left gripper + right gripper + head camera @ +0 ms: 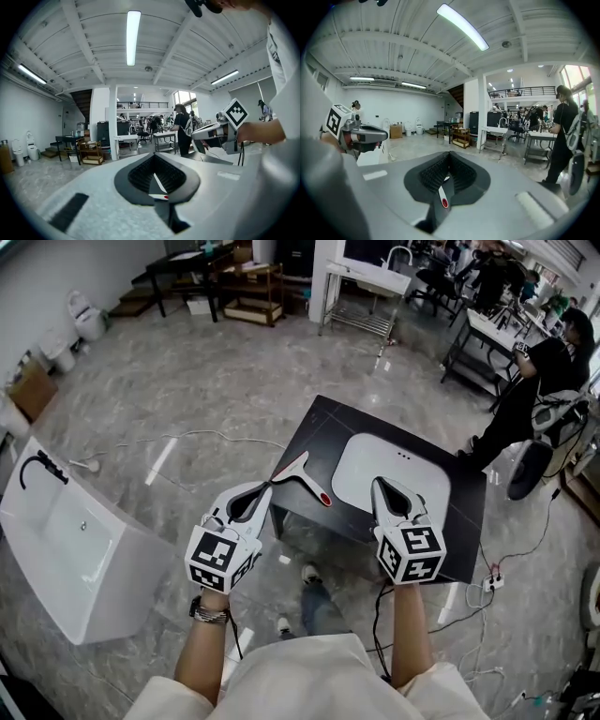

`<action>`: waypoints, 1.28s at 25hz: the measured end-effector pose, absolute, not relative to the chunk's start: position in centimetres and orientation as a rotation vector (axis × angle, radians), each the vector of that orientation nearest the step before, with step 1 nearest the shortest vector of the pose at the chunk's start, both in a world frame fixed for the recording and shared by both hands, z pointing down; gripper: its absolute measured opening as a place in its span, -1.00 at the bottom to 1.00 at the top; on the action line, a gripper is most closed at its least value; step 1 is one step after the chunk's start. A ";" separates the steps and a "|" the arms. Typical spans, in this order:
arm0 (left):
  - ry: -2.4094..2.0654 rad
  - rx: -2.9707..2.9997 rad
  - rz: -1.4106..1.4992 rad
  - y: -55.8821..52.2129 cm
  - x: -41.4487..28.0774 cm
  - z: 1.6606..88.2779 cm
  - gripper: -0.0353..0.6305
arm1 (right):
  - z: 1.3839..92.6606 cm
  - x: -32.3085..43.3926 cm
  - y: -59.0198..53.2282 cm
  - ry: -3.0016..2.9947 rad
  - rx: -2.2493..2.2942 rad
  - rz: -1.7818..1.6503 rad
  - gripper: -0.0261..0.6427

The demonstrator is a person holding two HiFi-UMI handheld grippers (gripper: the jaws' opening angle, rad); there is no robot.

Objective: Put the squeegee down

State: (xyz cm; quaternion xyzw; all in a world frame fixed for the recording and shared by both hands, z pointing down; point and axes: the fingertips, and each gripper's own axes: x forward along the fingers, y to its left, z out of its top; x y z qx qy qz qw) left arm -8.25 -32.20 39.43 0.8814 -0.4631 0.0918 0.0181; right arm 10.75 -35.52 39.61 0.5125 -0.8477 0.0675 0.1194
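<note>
Both jaw pairs are closed together, with nothing held. Your left gripper (263,490) and right gripper (380,484) hang over the near side of the counter (309,427). The squeegee (302,477) lies flat on the counter, just beyond the left gripper's tip, not between its jaws.

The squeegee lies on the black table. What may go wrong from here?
1. The squeegee lies by the left edge of the black table, and its blade end seems to reach that edge. A bump might drop it to the floor.
2. In the head view the shut left claw appears just beside it. A careless swing might catch it.
</note>
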 end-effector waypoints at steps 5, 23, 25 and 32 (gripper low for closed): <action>-1.384 2.811 0.258 -31.0 -5.9 37.7 -0.88 | 36.8 12.8 -32.6 -2.489 1.557 0.147 -0.90; -1.257 2.968 0.232 -23.7 -0.5 33.8 -0.88 | 30.4 16.6 -20.9 -2.472 1.686 -0.015 -0.90; -1.240 2.990 0.240 -22.8 -0.1 33.6 -0.88 | 30.2 16.6 -19.9 -2.464 1.690 -0.025 -0.90; -1.239 3.033 0.244 -20.9 0.4 32.2 -0.88 | 29.4 15.7 -18.1 -2.439 1.675 -0.079 -0.90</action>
